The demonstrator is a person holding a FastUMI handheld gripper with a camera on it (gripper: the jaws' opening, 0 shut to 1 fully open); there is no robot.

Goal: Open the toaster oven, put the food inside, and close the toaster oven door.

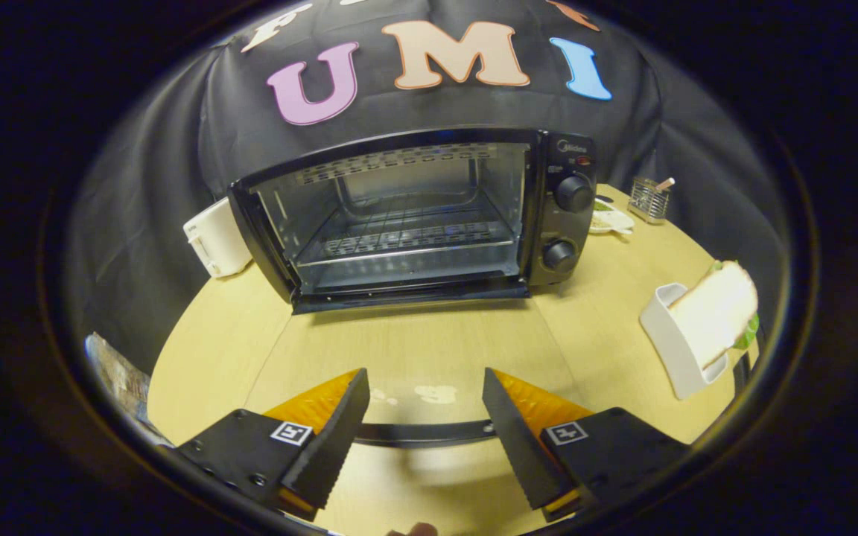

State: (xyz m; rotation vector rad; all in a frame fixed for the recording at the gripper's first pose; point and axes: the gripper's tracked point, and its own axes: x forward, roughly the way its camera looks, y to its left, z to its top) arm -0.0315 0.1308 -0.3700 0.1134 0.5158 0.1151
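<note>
A black toaster oven (429, 216) stands at the back of the round wooden table (608, 298). Its glass door (414, 350) lies folded down flat toward me, and the wire rack (407, 238) inside is bare. The door's dark handle bar (421, 432) runs across just below my fingertips. My gripper (425, 376) is open above the lowered door, with nothing pressed between its fingers. To the right of the fingers, a sandwich (719, 309) with green lettuce leans upright in a white holder (667, 350).
A white appliance (217, 238) stands against the oven's left side. Behind the oven on the right are a small plate (611, 220) and a wire basket (649, 199). A crinkled bag (112, 376) lies off the table's left edge.
</note>
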